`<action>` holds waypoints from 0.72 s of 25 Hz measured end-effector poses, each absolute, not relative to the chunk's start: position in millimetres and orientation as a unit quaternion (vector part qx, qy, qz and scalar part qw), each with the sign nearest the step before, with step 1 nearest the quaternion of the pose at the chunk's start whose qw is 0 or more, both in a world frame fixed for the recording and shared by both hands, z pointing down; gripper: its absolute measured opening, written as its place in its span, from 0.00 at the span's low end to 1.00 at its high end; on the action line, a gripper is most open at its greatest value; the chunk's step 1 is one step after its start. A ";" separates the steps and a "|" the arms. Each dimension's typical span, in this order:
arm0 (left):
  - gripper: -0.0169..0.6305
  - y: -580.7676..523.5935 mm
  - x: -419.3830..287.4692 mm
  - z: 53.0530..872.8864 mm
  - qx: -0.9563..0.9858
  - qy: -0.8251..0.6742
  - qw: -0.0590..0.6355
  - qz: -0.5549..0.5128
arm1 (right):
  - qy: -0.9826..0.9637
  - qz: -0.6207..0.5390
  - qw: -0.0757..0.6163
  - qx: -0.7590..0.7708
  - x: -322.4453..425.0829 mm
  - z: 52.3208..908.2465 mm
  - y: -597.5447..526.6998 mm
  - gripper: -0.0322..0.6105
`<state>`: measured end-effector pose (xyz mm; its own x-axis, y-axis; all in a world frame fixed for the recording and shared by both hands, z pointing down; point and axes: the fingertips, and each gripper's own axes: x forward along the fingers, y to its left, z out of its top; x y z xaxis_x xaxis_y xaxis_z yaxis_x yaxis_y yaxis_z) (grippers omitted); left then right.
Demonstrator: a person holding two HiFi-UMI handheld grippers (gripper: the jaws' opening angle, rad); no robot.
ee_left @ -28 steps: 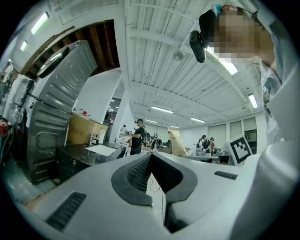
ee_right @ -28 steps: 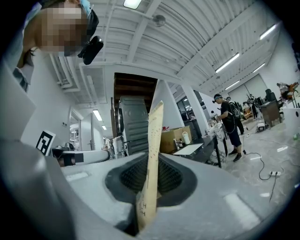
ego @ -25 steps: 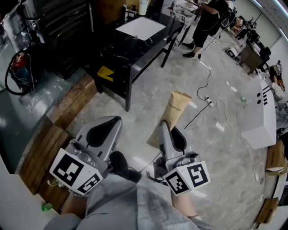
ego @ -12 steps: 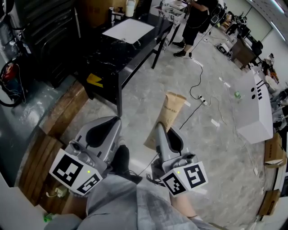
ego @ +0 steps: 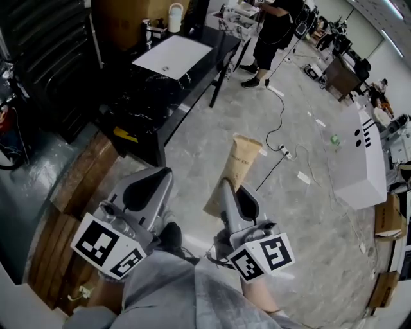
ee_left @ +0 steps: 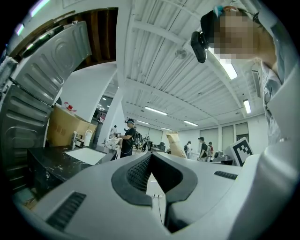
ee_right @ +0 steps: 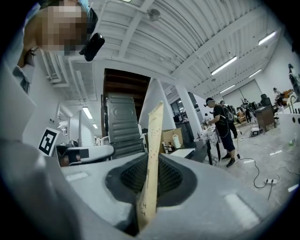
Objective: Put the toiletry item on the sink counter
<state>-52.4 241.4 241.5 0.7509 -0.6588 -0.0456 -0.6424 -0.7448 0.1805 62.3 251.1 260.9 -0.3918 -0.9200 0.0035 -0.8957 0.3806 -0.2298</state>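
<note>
A flat tan paper pouch (ego: 240, 164) stands upright in my right gripper (ego: 229, 187), whose jaws are shut on its lower edge. In the right gripper view the pouch (ee_right: 153, 150) rises edge-on out of the right gripper (ee_right: 149, 183). My left gripper (ego: 156, 181) is held beside it at the same height, shut and empty; in the left gripper view the left gripper (ee_left: 150, 158) has its tips together. The black marble sink counter (ego: 134, 88) with a white basin (ego: 172, 55) stands ahead at the upper left, well away from both grippers.
A white bottle (ego: 174, 17) stands at the counter's far end. A person in black (ego: 274, 31) stands beyond it. A cable with a power strip (ego: 282, 149) lies on the grey floor. A white cabinet (ego: 361, 160) is at the right, wooden boards (ego: 82, 175) at the left.
The whole view has moved forward: the counter and basin have slid down and left in the head view. Both grippers keep their places, the pouch still clamped in the right one.
</note>
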 end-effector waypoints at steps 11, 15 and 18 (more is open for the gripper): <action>0.03 114.9 -34.4 232.3 0.938 -0.336 0.063 -0.056 | 0.819 -0.088 0.072 -0.563 84.3 251.2 126.9 0.11; 0.03 76.3 -38.5 234.3 0.937 -0.339 0.064 -0.059 | 0.820 -0.085 0.072 -0.562 82.2 251.7 87.4 0.11; 0.03 52.0 -41.6 235.7 0.935 -0.344 0.064 -0.061 | 0.822 -0.083 0.071 -0.559 79.8 252.3 64.1 0.11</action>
